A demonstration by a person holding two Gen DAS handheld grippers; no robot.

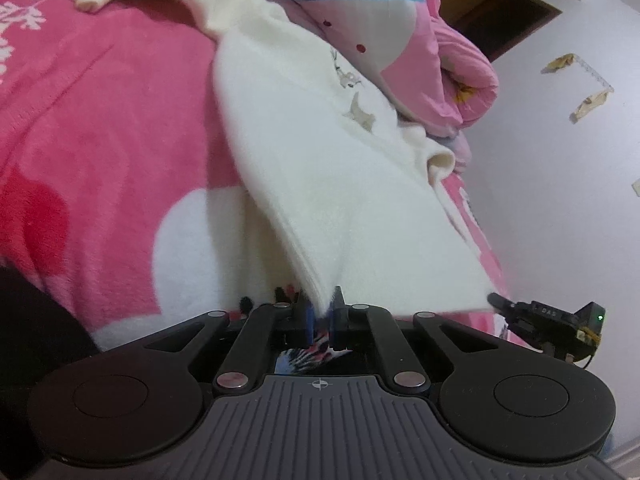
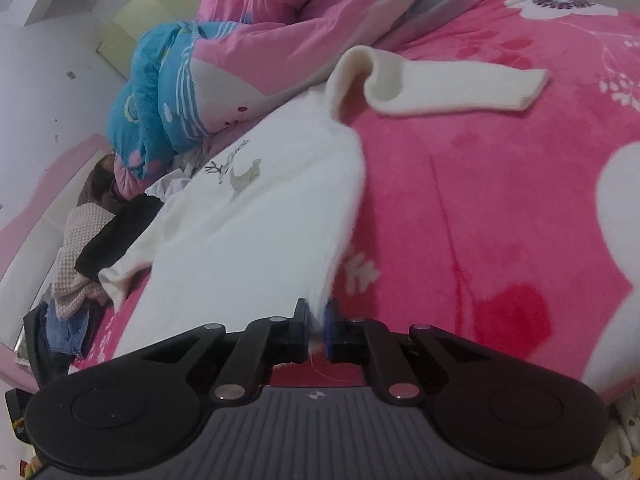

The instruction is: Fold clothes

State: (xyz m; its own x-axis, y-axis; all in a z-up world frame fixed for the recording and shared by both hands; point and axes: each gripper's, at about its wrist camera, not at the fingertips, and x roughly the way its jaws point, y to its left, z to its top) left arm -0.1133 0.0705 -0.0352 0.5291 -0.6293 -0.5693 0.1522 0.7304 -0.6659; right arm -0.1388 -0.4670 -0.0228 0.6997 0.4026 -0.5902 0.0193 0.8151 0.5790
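White sweater (image 1: 320, 184), one only, lies stretched across the pink bed blanket (image 1: 100, 140), running from the upper left of the left wrist frame down to its lower centre, with a small grey deer motif (image 2: 240, 172) on its front. Its two sleeves show in the right wrist frame: one sleeve (image 2: 448, 84) loops up and lies flat on the blanket toward the upper right, the other sleeve (image 2: 124, 268) trails toward the lower left. Two grippers hold the garment by its near hem, one at each corner. The left gripper (image 1: 320, 312) has its fingers closed on the layered edge of the knit at the lower centre of its frame, the fabric rising from between them. The right gripper (image 2: 318, 320) is likewise clamped on a corner of the hem, and white fabric is pinched between its blue pads (image 2: 330, 320); it also shows from outside at the lower right of the left wrist frame, touching the hem. Beyond the sweater, one rolled quilt (image 2: 168, 92) in blue and pink sits at the upper left of the right wrist frame, and a heap of other clothes (image 2: 76, 264) lies at the left edge. A white wall (image 1: 560, 200) fills the right side of the left wrist frame.
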